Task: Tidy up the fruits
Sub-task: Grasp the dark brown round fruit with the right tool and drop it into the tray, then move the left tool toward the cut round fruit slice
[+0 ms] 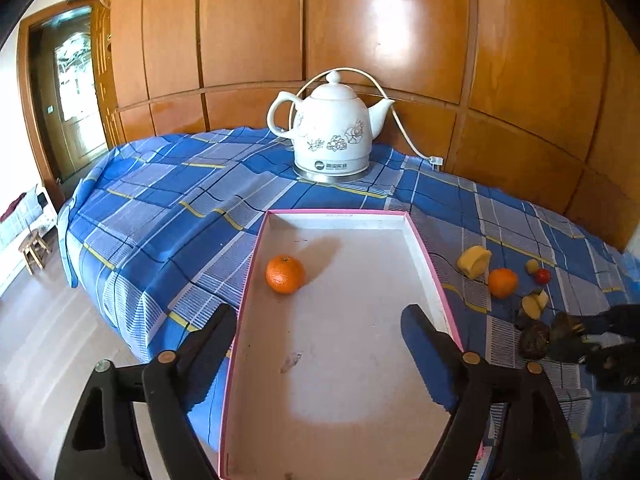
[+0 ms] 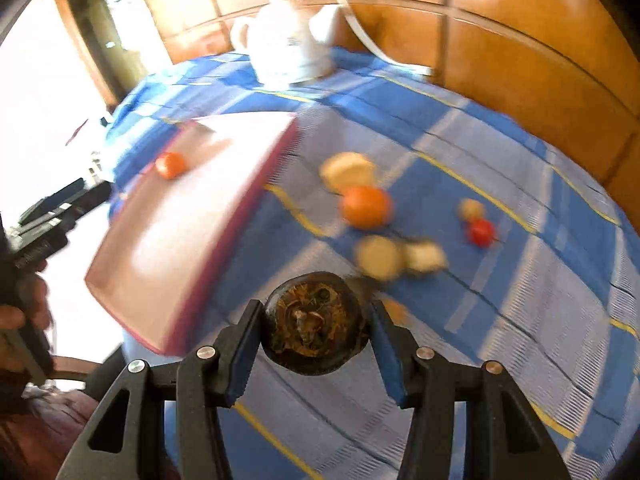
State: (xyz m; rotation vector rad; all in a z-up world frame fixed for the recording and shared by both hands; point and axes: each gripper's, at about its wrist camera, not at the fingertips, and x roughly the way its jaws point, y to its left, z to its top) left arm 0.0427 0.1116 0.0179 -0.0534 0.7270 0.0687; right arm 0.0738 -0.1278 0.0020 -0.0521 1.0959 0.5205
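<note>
The right tool (image 2: 316, 340) has its blue pads clamped on either side of a dark, round, wrinkled fruit (image 2: 314, 322), lifted clear of the blue plaid cloth (image 2: 520, 300) on the worktop. The left tool (image 1: 320, 356) stands wide apart with nothing between its jaws, poised above the near end of the pink-rimmed tray (image 1: 430, 258). One orange (image 1: 285, 274) lies inside the tray, toward its far left. To the right of the tray, loose on the cloth, are a second orange (image 1: 502, 282), a pale yellow piece (image 1: 474, 261), a small red fruit (image 1: 543, 276) and more cut pieces (image 1: 532, 305). A white kettle (image 1: 332, 136) stands at the far edge.
</note>
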